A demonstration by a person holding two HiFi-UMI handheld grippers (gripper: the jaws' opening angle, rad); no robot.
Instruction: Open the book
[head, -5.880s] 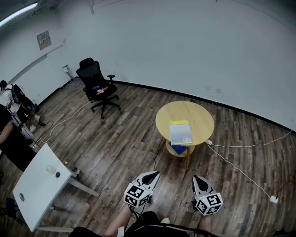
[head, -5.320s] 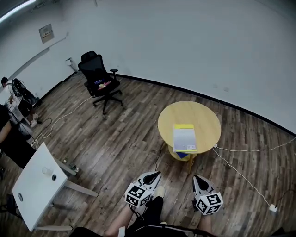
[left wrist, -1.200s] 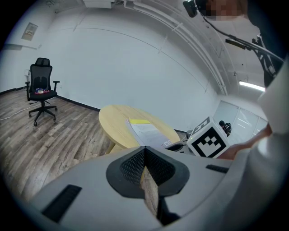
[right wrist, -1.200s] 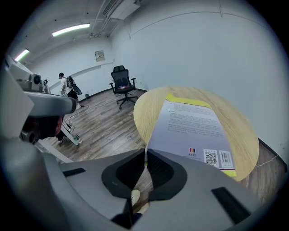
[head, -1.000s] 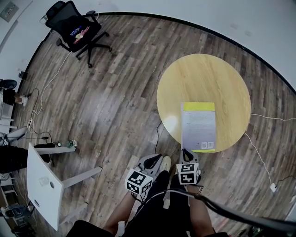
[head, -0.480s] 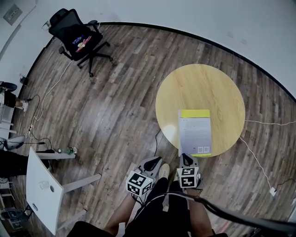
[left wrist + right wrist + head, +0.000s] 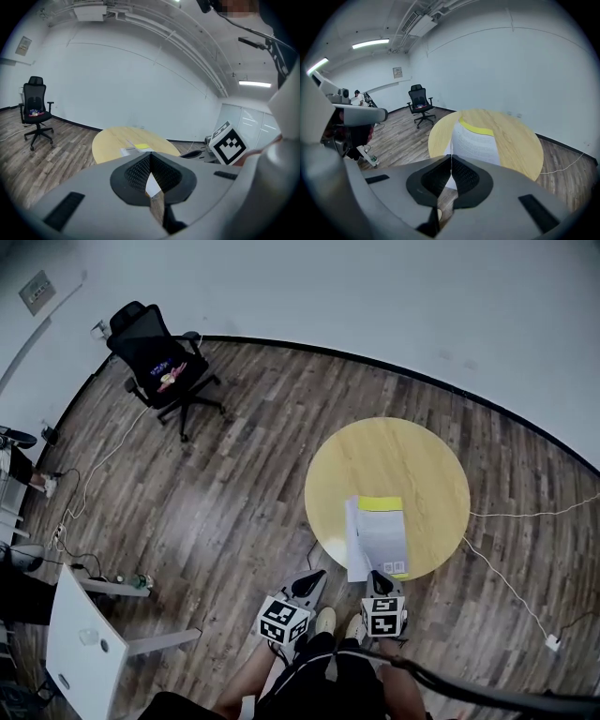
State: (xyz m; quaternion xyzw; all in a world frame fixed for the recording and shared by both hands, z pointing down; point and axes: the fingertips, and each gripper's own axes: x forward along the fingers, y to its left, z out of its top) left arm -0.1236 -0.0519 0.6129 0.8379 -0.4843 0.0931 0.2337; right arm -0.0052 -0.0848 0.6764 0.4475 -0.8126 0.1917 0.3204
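Sitting centre-right in the head view, a round table (image 7: 412, 456) holds the book (image 7: 384, 538) at its near edge; plank floor (image 7: 234, 484), chair (image 7: 155, 357) upper left. Right gripper (image 7: 379, 576) clamps the book; left gripper (image 7: 316, 576) closed, empty.

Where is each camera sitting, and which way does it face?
Head view: on the person's head, looking steeply down at table, book, left tool, right tool, own legs.
Left gripper view: on left tool, facing across the table to the wall; shut jaws show.
Right gripper view: on right tool, angled down along the book's lifted cover it grips.
Shared: all see table and book.
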